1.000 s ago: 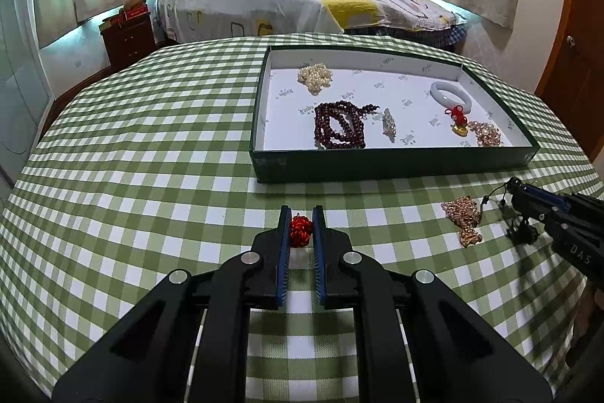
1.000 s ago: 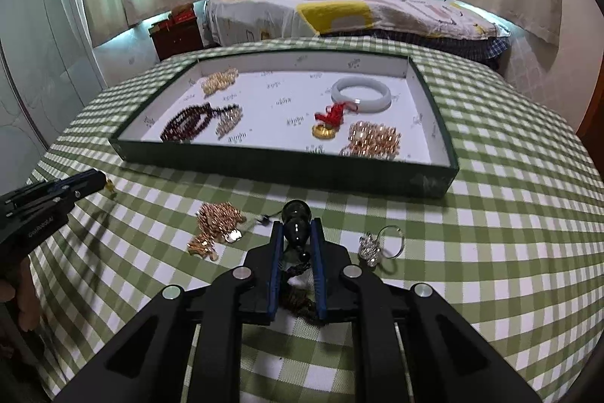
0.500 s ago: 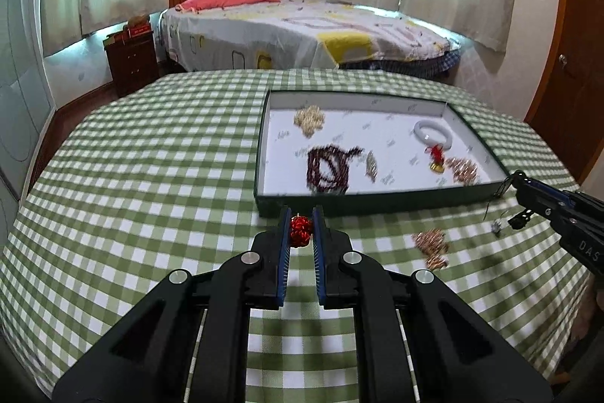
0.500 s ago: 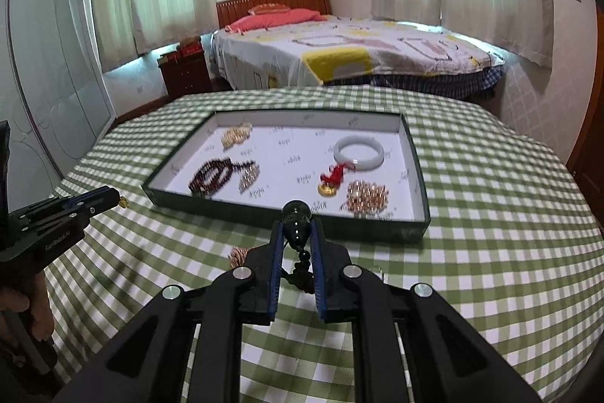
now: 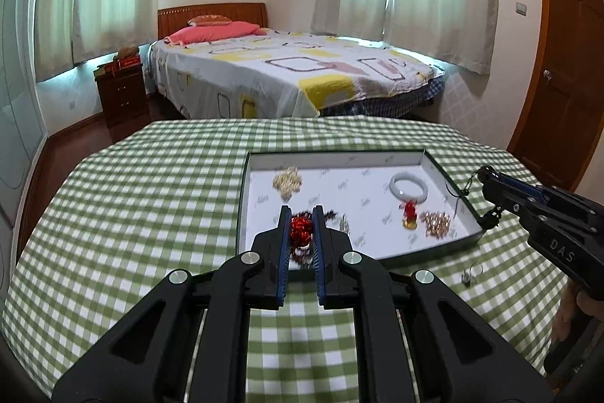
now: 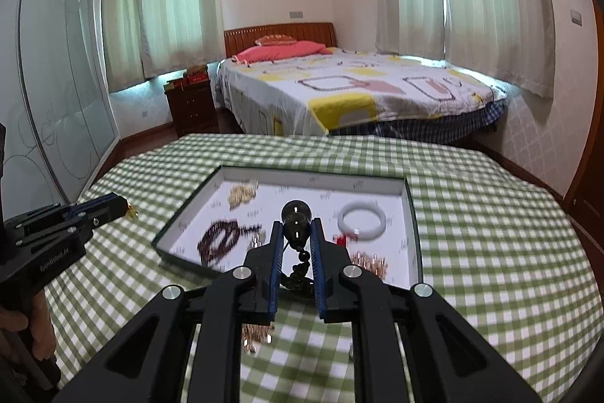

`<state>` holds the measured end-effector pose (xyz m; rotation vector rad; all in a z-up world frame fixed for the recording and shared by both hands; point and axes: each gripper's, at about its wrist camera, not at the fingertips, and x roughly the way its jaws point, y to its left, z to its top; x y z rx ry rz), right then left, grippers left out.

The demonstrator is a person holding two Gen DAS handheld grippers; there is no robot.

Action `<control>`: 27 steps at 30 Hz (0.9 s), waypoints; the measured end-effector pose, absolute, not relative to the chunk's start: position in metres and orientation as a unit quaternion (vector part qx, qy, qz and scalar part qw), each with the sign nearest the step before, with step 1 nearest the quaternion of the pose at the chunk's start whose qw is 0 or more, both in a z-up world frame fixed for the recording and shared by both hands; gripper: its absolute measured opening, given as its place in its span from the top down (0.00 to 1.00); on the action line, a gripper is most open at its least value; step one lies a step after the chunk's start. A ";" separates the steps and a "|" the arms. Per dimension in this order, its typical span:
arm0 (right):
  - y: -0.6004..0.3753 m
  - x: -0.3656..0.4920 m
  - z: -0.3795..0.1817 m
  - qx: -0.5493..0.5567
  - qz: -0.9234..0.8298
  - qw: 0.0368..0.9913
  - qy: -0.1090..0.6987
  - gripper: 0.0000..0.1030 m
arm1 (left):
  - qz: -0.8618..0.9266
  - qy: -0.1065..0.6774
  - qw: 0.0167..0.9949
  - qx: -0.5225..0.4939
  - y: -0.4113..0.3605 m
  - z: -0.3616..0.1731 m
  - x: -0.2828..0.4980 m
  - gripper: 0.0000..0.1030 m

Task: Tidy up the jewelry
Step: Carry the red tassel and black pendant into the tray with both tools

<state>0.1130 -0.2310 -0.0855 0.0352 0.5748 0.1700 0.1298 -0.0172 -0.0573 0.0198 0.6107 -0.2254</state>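
Note:
My left gripper (image 5: 302, 214) is shut on a small red knotted ornament (image 5: 301, 228), held in the air in front of the tray. My right gripper (image 6: 296, 224) is shut on a dark bead pendant (image 6: 296, 214); its string of black beads (image 6: 302, 267) hangs down between the fingers. The dark green tray (image 5: 434, 250) with a white lining lies on the checked tablecloth. It holds a white bangle (image 5: 409, 187), a pale bead cluster (image 5: 287, 179), a dark red bead bracelet (image 6: 221, 240), a red knot with a gold charm (image 5: 409, 216) and a rose-gold chain (image 5: 436, 223).
A small silver ring piece (image 5: 471, 275) lies on the cloth at the tray's near right. A gold chain (image 6: 256, 333) lies on the cloth under my right gripper. Beyond the round table stand a bed (image 5: 287, 78), a dark nightstand (image 5: 120, 89) and a wooden door (image 5: 562, 82).
Both grippers have risen from the tablecloth with their pieces still held. The tray now sits lower and smaller in both views, and more of the room shows.

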 end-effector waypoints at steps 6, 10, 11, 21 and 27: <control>-0.231 0.134 -0.073 0.016 0.081 0.961 0.263 0.85 | -0.113 0.282 0.953 0.012 -0.026 -0.046 0.147 0.89; -0.228 0.150 -0.069 0.015 0.081 0.963 0.255 0.85 | -0.112 0.276 0.954 0.011 -0.032 -0.042 0.162 0.89; -0.228 0.153 -0.069 0.015 0.081 0.964 0.254 0.85 | -0.112 0.275 0.955 0.011 -0.034 -0.042 0.168 0.89; -0.221 0.203 -0.084 0.019 0.083 0.962 0.260 0.85 | -0.096 0.281 0.955 0.016 -0.061 -0.063 0.232 0.89; -0.218 0.228 -0.121 0.021 0.087 0.950 0.299 0.85 | -0.093 0.333 0.938 0.011 -0.070 -0.108 0.274 0.89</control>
